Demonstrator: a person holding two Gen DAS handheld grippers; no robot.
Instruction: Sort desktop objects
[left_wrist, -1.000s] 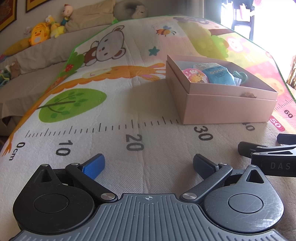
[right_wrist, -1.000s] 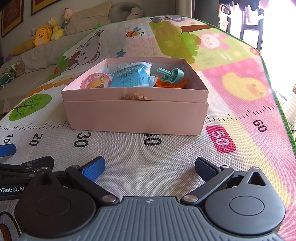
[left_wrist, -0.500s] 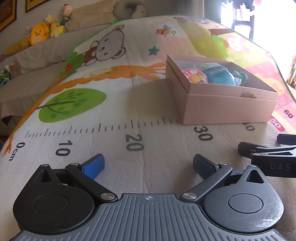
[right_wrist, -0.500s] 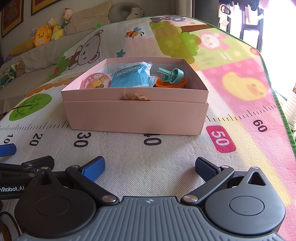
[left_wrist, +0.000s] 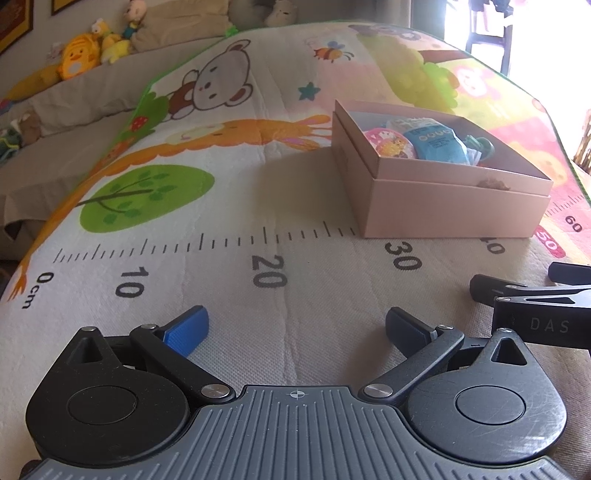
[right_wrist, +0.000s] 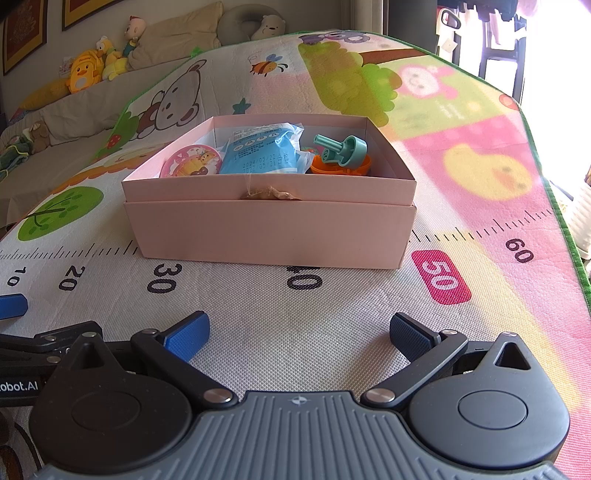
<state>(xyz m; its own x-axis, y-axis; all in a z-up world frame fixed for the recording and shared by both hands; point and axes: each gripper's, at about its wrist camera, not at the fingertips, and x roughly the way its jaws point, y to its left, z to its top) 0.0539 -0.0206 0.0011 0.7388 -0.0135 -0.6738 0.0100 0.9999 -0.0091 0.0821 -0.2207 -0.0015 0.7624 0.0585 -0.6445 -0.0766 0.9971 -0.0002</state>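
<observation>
Right wrist view is showing your right claw (right_wrist: 297, 334) spread wide and empty over the woven, ruler-printed play mat (right_wrist: 295, 332). The matte pink cardboard box (right_wrist: 271, 230) is sitting just ahead, holding a round pink tin (right_wrist: 190, 166), crinkly blue packet (right_wrist: 262, 157) and teal plastic toy (right_wrist: 341, 149). Your left claw (left_wrist: 295, 326) is also gaping, box (left_wrist: 454, 214) ahead-right.

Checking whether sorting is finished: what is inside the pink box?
The pink box holds a round pink cartoon tin, a blue packet and a teal toy on an orange piece. Anything beneath them is covered.
</observation>
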